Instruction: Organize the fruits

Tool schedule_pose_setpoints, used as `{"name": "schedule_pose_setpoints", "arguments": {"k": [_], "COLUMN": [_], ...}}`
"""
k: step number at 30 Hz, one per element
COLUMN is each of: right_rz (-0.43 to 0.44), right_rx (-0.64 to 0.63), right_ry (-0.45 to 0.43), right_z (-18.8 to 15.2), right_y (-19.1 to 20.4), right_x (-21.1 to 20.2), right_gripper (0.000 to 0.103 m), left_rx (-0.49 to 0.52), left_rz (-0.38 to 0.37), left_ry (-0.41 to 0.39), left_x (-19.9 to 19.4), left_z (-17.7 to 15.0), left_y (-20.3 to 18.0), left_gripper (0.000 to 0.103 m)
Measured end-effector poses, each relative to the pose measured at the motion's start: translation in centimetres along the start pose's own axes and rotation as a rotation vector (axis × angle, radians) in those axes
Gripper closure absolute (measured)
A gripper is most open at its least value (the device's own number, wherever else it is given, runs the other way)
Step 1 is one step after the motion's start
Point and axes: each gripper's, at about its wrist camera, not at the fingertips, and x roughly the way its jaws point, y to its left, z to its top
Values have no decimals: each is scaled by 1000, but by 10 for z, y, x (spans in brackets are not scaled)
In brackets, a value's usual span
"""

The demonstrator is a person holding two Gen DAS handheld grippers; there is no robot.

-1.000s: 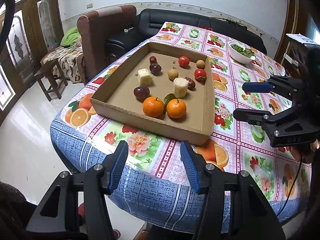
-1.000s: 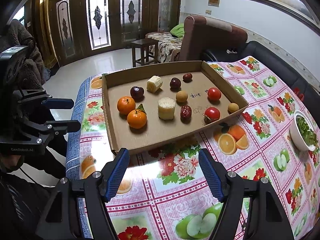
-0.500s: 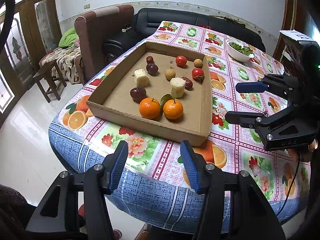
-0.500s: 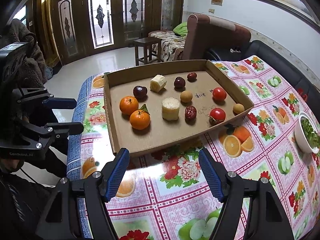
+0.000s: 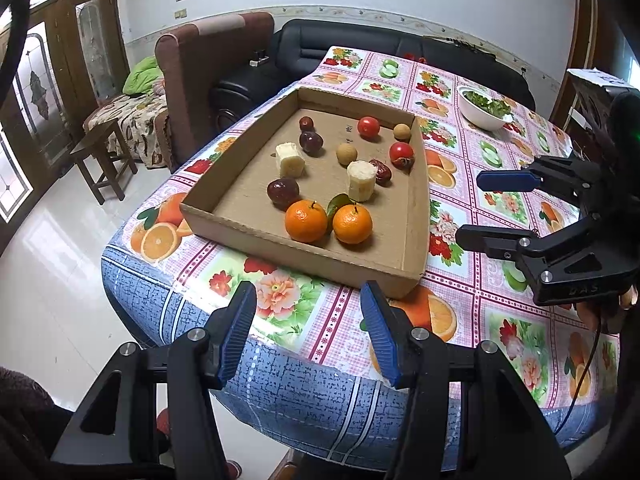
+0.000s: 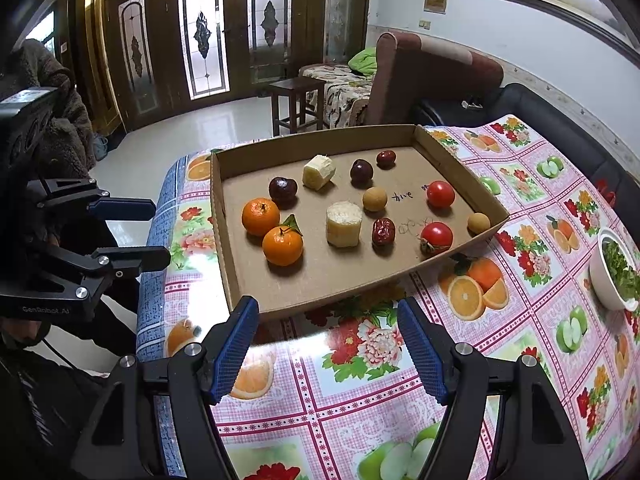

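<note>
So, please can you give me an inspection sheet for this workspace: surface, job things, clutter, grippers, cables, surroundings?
Surface: table under fruit-print cloth.
Job's things: cardboard tray holding two oranges, two tomatoes, dark and tan fruits, two pale chunks.
Clutter: white bowl of greens.
Grippers: left gripper and right gripper both open, empty, short of the tray.
Cables: black cable hanging below the right gripper.
Surroundings: sofa, armchair, stool, glass doors.

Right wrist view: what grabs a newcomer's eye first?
The cardboard tray mid-table, with fruit scattered in it: two oranges touching at its near left, two red tomatoes toward the right. Around it, the loud fruit-print tablecloth. Both grippers, right in the foreground and left at the left edge, are open and empty, short of the tray.
</note>
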Motion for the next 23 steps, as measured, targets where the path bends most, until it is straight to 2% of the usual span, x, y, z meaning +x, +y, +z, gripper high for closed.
{"name": "schedule_pose_setpoints", "arguments": {"k": [5,16,23], "right_rz": [17,26,9], "right_rx": [29,2,64], "right_ry": [-7,-5,-8], "right_z": [-3,4,-15], "right_y": [-2,4,-4], "right_x": [0,4,-3], "right_gripper": [30,30,30], "left_rx": [3,4,27], "left_rz": [9,33,7], "left_ry": [-2,-17,2], "left_x": [2,0,0], "left_z": [0,1,2], "left_y": [0,0,-10], "left_gripper": [50,50,50]}}
